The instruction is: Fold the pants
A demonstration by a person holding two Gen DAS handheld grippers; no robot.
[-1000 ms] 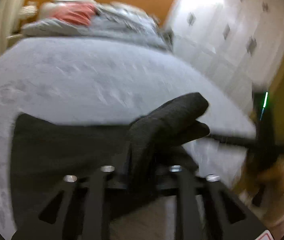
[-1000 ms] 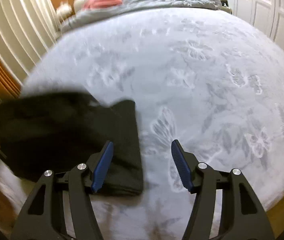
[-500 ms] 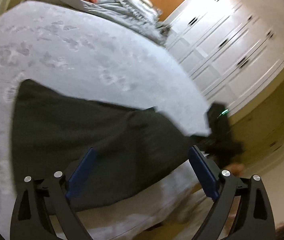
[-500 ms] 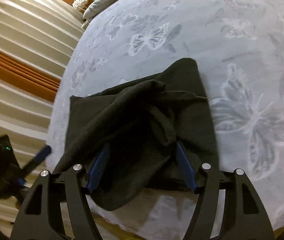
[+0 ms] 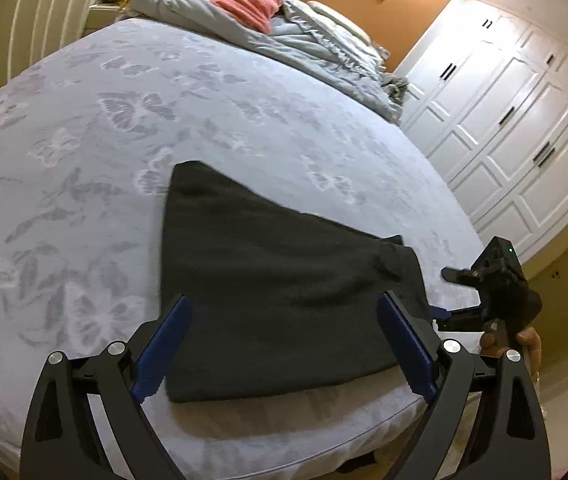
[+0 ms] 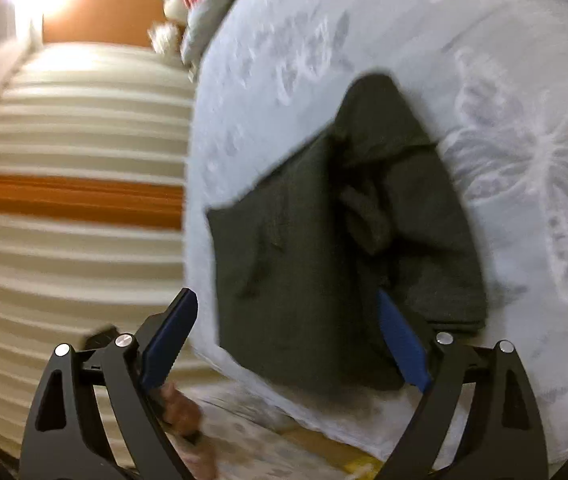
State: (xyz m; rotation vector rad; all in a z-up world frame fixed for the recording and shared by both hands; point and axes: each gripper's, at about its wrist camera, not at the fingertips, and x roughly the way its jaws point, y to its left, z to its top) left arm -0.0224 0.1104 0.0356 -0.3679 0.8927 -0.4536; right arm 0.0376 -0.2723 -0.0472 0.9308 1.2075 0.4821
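Black frame, left gripper (image 5: 284, 344): we see its blue pads (image 5: 163, 346) spread wide with nothing pinched; the near edge of the pants shows in the gap between them, and we cannot tell whether the pads touch the cloth.
Right gripper (image 6: 284, 344): we find its jaws apart and just widened; the near corner of the pants hangs between its blue fingers (image 6: 402, 340), unpinched. From the left wrist view this right gripper (image 5: 448, 294) sits just past the right edge of the garment, held by a hand (image 5: 516, 344).
Hand below (image 6: 179, 404): we make out blurred fingers under the right gripper's left finger, down beside the bed.
Pants (image 5: 279, 280): dark charcoal, folded into a rough wedge, lying at the near edge of the bed, the narrow end pointing away from us. From the right wrist view the pants (image 6: 324, 248) show a bunched, uneven top layer with a rumpled fold in the middle, and the near corner droops over the bed's edge.
Bed (image 5: 83, 168): we see a pale grey cover with a butterfly pattern.
Duvet (image 5: 284, 44): grey, heaped at the far end of the bed.
Pink blanket (image 5: 239, 0): lying on top of the duvet.
Wardrobe (image 5: 504, 120): white panelled doors to the far right.
Curtain (image 6: 75, 220): cream pleats with an orange band, to the left of the bed.
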